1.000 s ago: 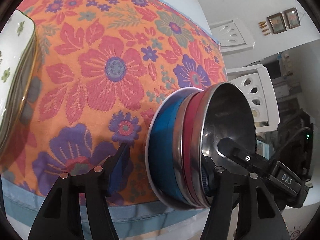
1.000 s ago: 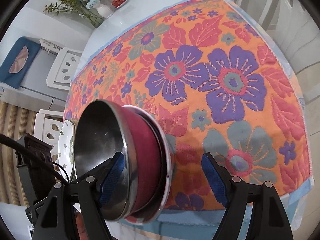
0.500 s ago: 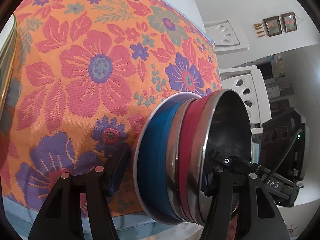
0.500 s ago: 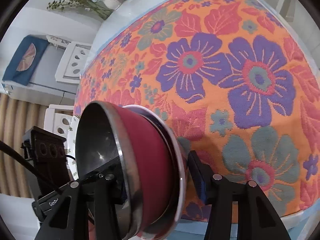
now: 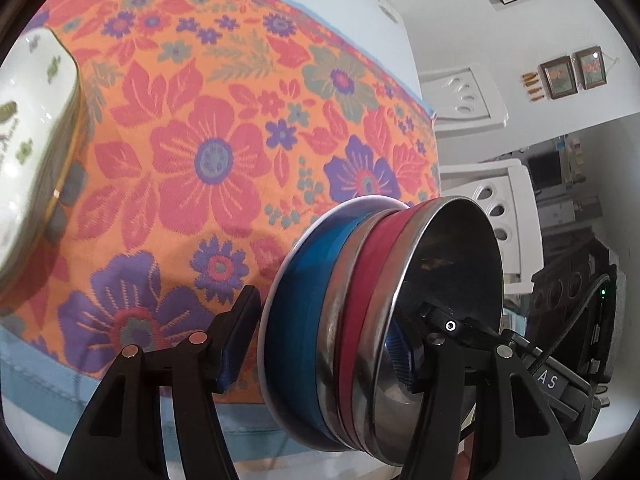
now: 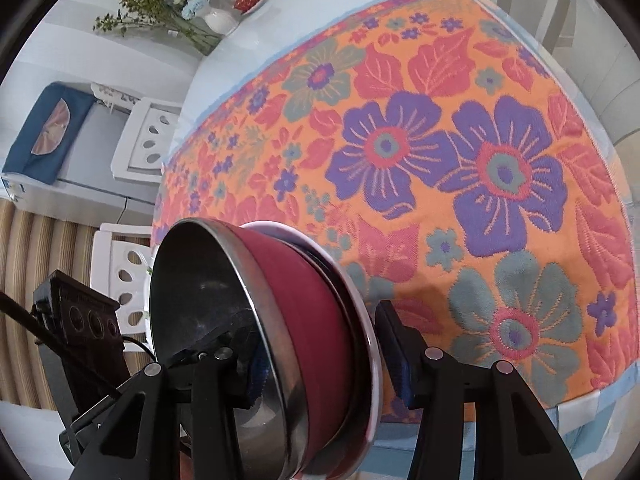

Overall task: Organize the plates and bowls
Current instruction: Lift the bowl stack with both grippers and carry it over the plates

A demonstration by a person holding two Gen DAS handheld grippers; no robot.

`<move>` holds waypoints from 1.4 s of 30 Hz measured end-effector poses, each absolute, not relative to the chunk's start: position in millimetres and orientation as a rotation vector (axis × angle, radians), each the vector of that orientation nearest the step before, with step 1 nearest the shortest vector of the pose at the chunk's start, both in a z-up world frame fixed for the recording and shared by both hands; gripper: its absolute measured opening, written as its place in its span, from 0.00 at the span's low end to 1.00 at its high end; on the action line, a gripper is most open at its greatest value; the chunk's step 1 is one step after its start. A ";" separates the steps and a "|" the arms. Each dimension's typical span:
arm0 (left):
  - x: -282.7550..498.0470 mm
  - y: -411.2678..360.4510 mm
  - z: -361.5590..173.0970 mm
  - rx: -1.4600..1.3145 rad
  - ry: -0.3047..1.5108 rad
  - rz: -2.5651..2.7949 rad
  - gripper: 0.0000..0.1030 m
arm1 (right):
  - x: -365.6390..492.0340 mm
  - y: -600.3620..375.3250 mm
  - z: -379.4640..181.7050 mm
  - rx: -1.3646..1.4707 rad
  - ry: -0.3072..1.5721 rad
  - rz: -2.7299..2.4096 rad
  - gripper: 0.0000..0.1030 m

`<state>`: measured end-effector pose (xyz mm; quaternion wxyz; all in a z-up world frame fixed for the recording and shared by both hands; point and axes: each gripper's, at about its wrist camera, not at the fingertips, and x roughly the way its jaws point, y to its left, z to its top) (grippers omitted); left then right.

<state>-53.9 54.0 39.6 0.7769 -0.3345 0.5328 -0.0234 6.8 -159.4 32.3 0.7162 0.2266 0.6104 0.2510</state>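
Observation:
A nested stack of bowls [image 5: 360, 320] is held on edge between both grippers: a blue bowl with a white rim, then steel-rimmed red bowls, with a steel inside facing right. My left gripper [image 5: 324, 336] is shut on the stack across its rims. My right gripper [image 6: 320, 344] is shut on the same stack [image 6: 280, 340] from the other side, one finger inside the steel bowl, one on the white rim. A white plate with green flowers [image 5: 36, 128] lies at the left on the floral tablecloth [image 5: 224, 128].
White plastic chairs [image 5: 500, 208] stand by the table's far side. A black device with a cable [image 6: 80, 320] sits behind the bowls. A vase of flowers [image 6: 188, 8] stands at the table's far end.
The right gripper has closed onto the stack, its right finger now against the white rim. The left view swung, so the white plate is back in view at the left.

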 end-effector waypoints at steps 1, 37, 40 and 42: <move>-54.6 56.3 46.6 -0.719 1.145 -0.049 0.54 | 6.5 -157.7 37.8 0.504 1.344 0.557 0.48; -101.5 329.7 63.2 -0.741 1.177 0.017 0.54 | -35.0 129.5 58.3 0.399 1.437 0.494 0.48; -98.2 334.6 57.7 -0.735 1.187 -0.002 0.54 | -35.0 133.0 53.3 0.402 1.440 0.464 0.48; -95.7 336.4 56.5 -0.738 1.186 -0.012 0.54 | -34.2 133.1 53.8 0.402 1.434 0.451 0.48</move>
